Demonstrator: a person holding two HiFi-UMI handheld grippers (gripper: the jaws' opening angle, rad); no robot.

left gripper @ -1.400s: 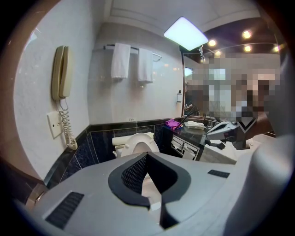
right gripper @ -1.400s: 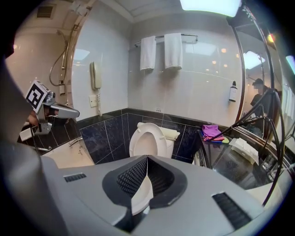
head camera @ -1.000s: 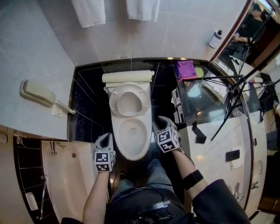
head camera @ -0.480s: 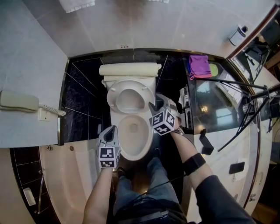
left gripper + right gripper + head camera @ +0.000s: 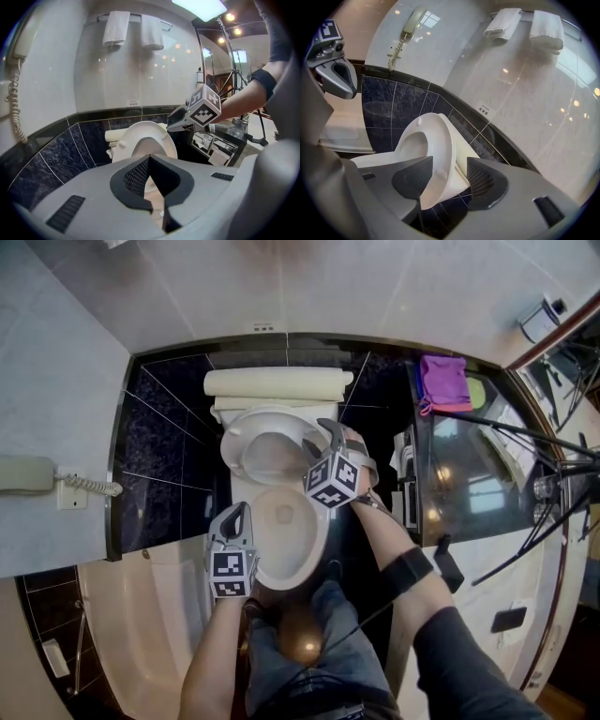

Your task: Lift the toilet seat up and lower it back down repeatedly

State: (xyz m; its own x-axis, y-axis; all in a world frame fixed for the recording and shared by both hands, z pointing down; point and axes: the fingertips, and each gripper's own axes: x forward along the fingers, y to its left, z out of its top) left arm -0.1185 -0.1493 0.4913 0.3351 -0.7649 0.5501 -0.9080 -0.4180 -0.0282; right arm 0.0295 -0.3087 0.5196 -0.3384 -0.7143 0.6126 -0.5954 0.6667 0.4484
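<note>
The toilet seat point(image 5: 232, 448) is seen lifted up, just above the middle of the head view. It is stood nearly upright at the back of the toilet. The open bowl point(image 5: 314, 542) is shown right below it in that view.

The right gripper point(image 5: 321, 433) is held at the right edge of the seat, a little right of the middle of the head view. In the right gripper view its fingers point(image 5: 412, 176) are spread wide, and they have just been opening. The thin edge of the seat is seen standing between them, near the bottom middle of that view. The seat is not squeezed, and a gap is left beside the right finger.

The left gripper point(image 5: 240, 514) is held lower in the head view, at the left side of the bowl. In the left gripper view its fingers point(image 5: 136, 178) are shut together, tip to tip, and nothing is held in them. The seat can be seen past them in the middle of that view, with the right gripper at its right side.

A phone point(image 5: 26, 474) is hung on the wall at the left edge of the head view. A purple cloth point(image 5: 443, 381) is laid at the upper right. Two white towels point(image 5: 116, 28) are hung at the top of the left gripper view. A bathtub point(image 5: 141, 634) is seen at the lower left of the head view.
</note>
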